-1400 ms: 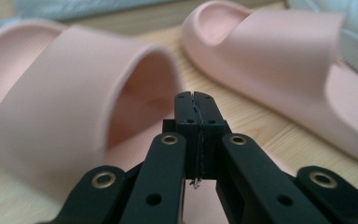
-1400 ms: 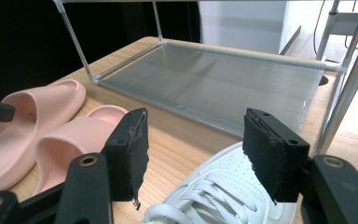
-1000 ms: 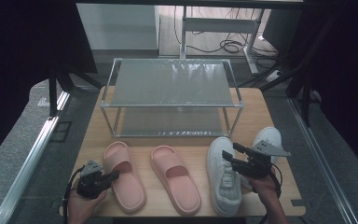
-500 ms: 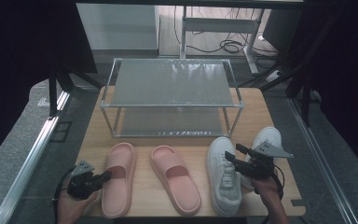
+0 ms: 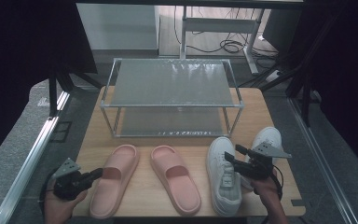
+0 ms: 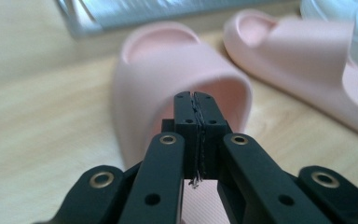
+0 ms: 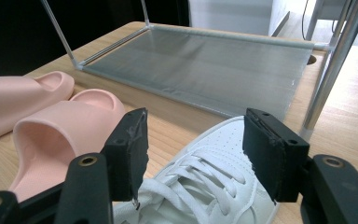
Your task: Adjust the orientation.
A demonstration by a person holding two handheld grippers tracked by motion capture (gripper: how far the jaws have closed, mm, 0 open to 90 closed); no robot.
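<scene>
Wooden table (image 5: 140, 196), left gripper (image 5: 97, 173) closed empty, pulled back off pink slipper (image 5: 114, 179), right gripper (image 5: 233, 156) open.

Wooden table (image 5: 144, 198): rack (image 5: 170, 100); pink slippers (image 5: 114, 179); white sneakers (image 5: 223, 179)

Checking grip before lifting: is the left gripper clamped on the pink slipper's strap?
No. In the left gripper view the left gripper has its jaws shut together on nothing, in front of the pink slipper.

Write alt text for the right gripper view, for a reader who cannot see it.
The right gripper holds its two black jaws open above the laced front of a white sneaker on a wooden table. Two pink slippers lie to the left, and a low metal-framed shoe rack stands behind.
</scene>
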